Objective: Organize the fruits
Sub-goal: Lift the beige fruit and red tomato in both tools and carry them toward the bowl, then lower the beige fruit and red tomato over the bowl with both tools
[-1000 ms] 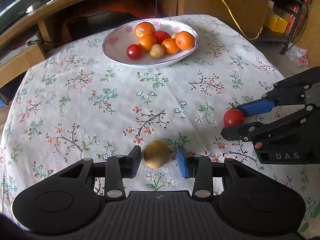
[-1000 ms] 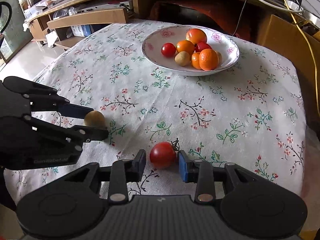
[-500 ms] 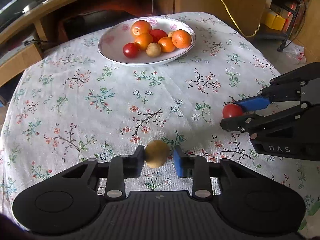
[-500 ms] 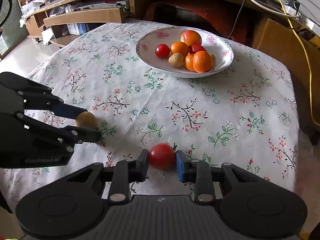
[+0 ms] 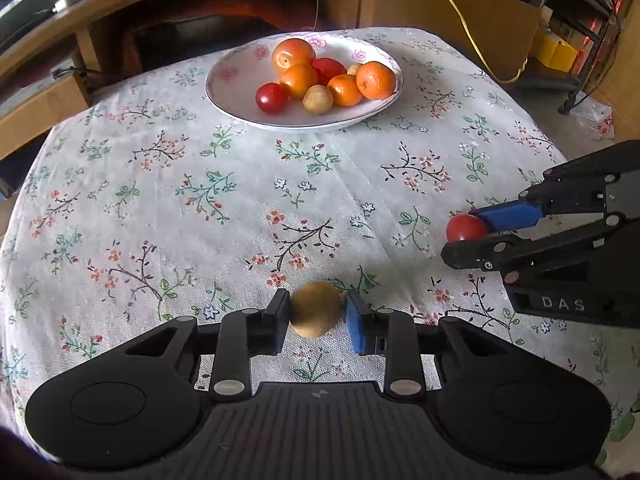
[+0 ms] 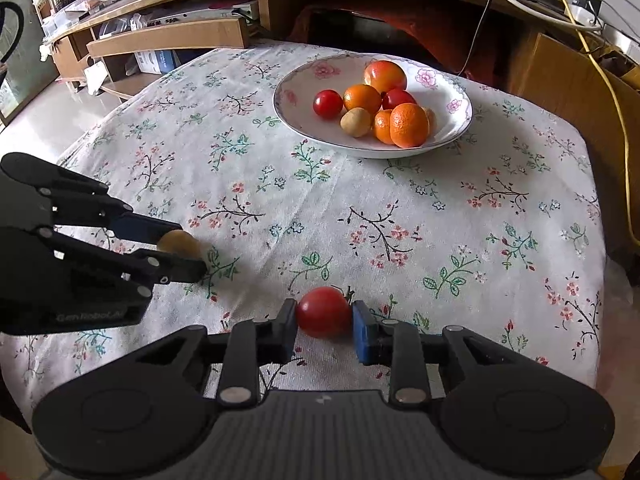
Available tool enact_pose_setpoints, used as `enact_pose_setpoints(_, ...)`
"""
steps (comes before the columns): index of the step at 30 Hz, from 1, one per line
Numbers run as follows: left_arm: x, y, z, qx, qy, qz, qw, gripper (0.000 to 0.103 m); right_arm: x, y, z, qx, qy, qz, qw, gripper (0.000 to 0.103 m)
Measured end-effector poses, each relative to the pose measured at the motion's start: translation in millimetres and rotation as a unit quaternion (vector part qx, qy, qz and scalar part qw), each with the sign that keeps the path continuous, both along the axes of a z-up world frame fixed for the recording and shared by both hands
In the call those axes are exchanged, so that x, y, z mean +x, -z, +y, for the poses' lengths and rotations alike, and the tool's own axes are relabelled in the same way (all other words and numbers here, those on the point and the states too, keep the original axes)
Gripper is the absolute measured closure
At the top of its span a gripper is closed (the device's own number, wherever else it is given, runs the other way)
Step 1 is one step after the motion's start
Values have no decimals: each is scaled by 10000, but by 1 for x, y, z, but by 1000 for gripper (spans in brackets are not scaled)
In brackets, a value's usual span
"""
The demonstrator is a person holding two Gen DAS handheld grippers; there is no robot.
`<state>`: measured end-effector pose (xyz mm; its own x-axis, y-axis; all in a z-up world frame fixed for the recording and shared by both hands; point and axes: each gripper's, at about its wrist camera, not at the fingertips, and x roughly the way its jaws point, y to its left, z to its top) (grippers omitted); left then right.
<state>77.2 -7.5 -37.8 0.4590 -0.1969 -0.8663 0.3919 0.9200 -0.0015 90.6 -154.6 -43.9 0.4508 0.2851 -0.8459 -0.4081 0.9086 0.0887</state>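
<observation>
My left gripper (image 5: 317, 316) is shut on a small yellow-brown fruit (image 5: 316, 309), held just above the flowered tablecloth; it also shows in the right wrist view (image 6: 180, 243). My right gripper (image 6: 324, 314) is shut on a red tomato (image 6: 323, 311), which also shows in the left wrist view (image 5: 464, 227). A white floral plate (image 5: 240, 76) at the far side of the table holds oranges, a peach-coloured fruit, red tomatoes and a yellow-brown fruit; it also shows in the right wrist view (image 6: 456, 100).
The flowered tablecloth (image 5: 200, 200) covers a round table. A wooden desk (image 6: 200, 36) with shelves and cables stands behind it. A cardboard box (image 5: 440, 4) and a yellow cable (image 6: 608, 92) are at the far right.
Both grippers closed on their fruits: the left on the yellow-brown fruit, the right on the tomato. Both have lifted a little and moved toward the plate.
</observation>
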Motion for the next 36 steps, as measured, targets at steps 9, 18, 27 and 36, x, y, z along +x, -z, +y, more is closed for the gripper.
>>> enact_pose_setpoints(9, -5, -1, 1, 4, -95, -36, 9999, 69, 3, -1, -1, 58, 47, 19, 10000, 74)
enact_pose_setpoints(18, 0, -10, -4, -112, -118, -108, 9998, 69, 5, -7, 1, 104, 64, -83, 9999, 74)
enact_pose_setpoints(27, 17, -25, -7, -325, -307, -334, 9984, 69, 18, -21, -5, 201, 229, -317, 9990, 74)
enact_pose_setpoints(36, 31, -39, -15, -444, -355, -532, 9970, 69, 31, -35, -3, 313, 312, -511, 9977, 74)
